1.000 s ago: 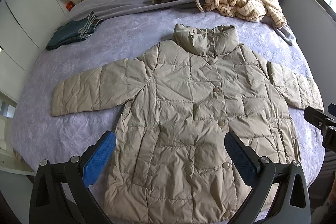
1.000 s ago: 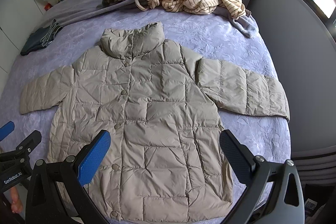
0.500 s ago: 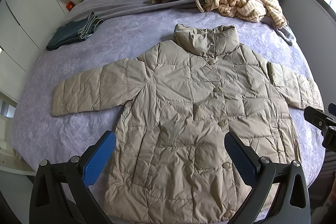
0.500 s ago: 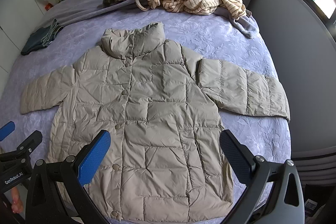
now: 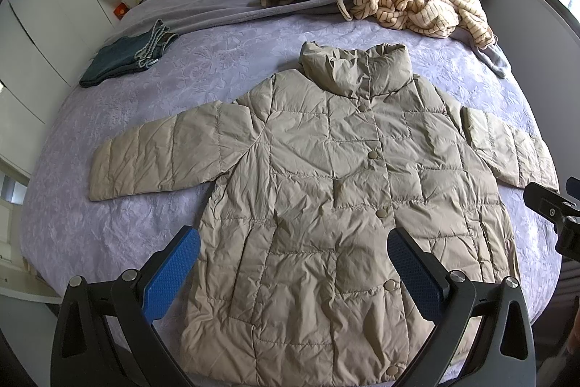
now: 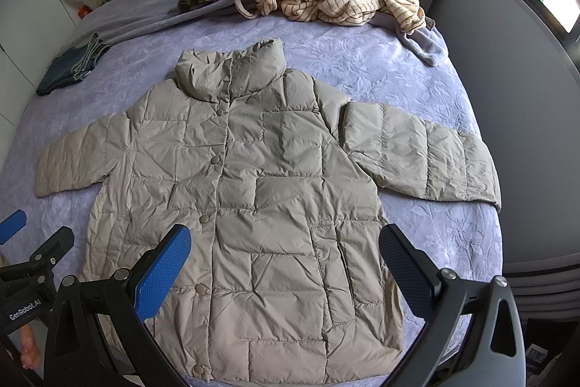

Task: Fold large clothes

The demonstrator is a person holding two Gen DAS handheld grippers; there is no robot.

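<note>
While both tools [image 5: 293, 263] [image 6: 284, 260] gape wide, puffy quilted beige jacket [image 5: 337, 198] lies flat on embossed lilac bedspread [image 5: 217, 60].

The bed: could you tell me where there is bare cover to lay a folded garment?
Bare bedspread lies between the folded jeans and the jacket collar, and below its left sleeve. The headboard end is crowded with the striped robe pile.

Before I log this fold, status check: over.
Left gripper open, right gripper open, both above the hem. Puffer jacket flat on bed, buttoned, sleeves spread, unfolded. Nothing on it.
</note>
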